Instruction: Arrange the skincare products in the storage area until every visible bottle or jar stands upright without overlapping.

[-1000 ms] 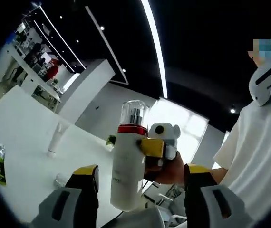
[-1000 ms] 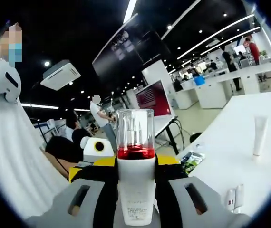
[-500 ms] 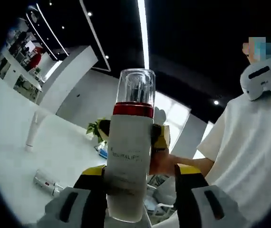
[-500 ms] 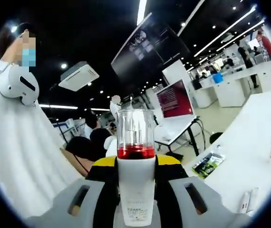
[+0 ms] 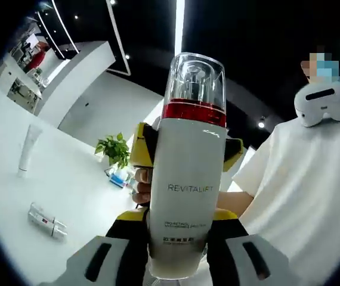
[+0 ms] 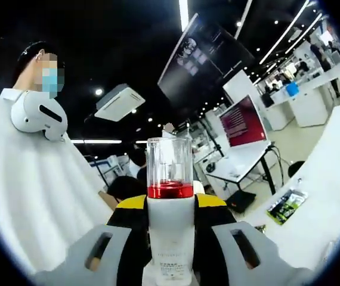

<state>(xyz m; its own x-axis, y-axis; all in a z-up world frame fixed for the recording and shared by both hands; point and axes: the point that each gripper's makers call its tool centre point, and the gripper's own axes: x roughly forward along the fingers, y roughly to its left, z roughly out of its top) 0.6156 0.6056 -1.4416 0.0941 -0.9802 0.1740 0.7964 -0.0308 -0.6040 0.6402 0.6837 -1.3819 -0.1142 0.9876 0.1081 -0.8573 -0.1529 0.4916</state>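
A white pump bottle point(image 5: 186, 179) with a red band and a clear cap, printed REVITALIFT, is held upright in the air. In the left gripper view my left gripper point(image 5: 179, 232) has its jaws pressed on both sides of the bottle's lower body. My right gripper point(image 5: 188, 149) comes in from behind with yellow pads clamped on the upper body, a hand below it. In the right gripper view that bottle point(image 6: 170, 229) stands between my right gripper's point(image 6: 170, 205) jaws, which are shut on it. A white tube point(image 5: 27, 146) and a small flat pack point(image 5: 46, 219) rest on the white table point(image 5: 68, 185).
A person in a white shirt point(image 5: 301, 196) with headphones round the neck stands close on the right. A potted plant point(image 5: 115, 149) sits at the table's far edge. A green and black packet point(image 6: 286, 205) lies on the table point(image 6: 319, 220). Office desks and screens lie beyond.
The bottle has come closer to the left gripper and in between its jaws, which have narrowed onto it. The right gripper kept its hold. Both views tilted upward.
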